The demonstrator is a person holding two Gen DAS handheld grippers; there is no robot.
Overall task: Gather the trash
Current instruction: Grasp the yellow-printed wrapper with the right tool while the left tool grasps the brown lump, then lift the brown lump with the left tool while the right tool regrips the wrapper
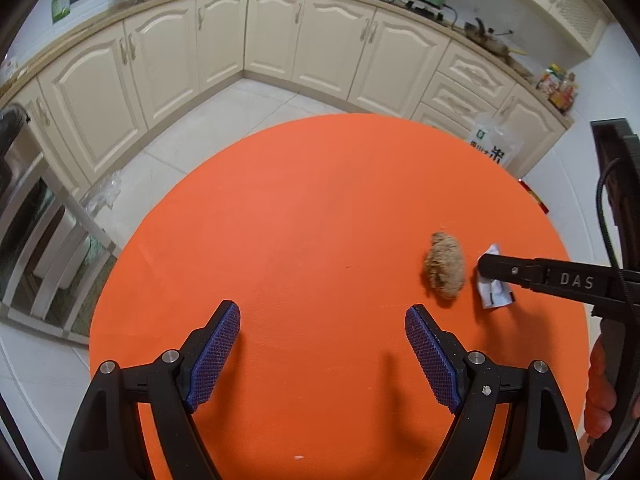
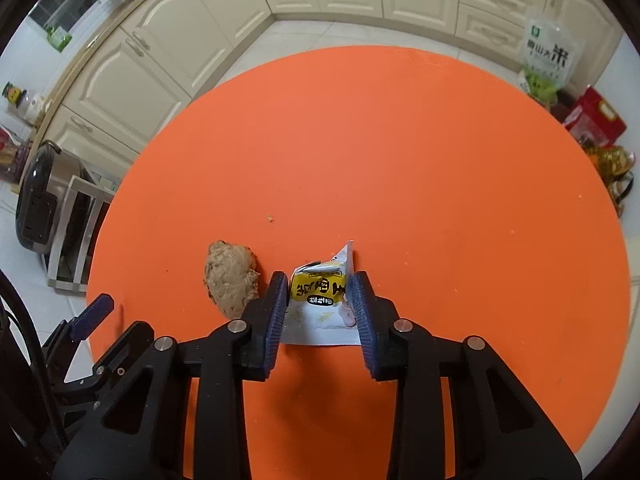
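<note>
A crumpled white and yellow snack wrapper (image 2: pixel 318 292) lies on the round orange table (image 2: pixel 400 160). My right gripper (image 2: pixel 320 284) is shut on it, with a blue pad pressed against each side. In the left wrist view the same wrapper (image 1: pixel 494 296) peeks out from under the right gripper's black finger (image 1: pixel 504 270). A brown crumbly lump of food (image 1: pixel 445 265) rests just left of the wrapper, untouched, and shows again in the right wrist view (image 2: pixel 232 276). My left gripper (image 1: pixel 322 316) hangs open over bare table, left of the lump, holding nothing.
Small crumbs (image 2: pixel 271 219) dot the table. Cream kitchen cabinets (image 1: pixel 272 40) stand beyond it. A bag of rice (image 2: pixel 550 50) and a red box (image 2: pixel 596 118) sit on the floor at the right. A metal rack (image 1: pixel 40 240) stands off the left edge.
</note>
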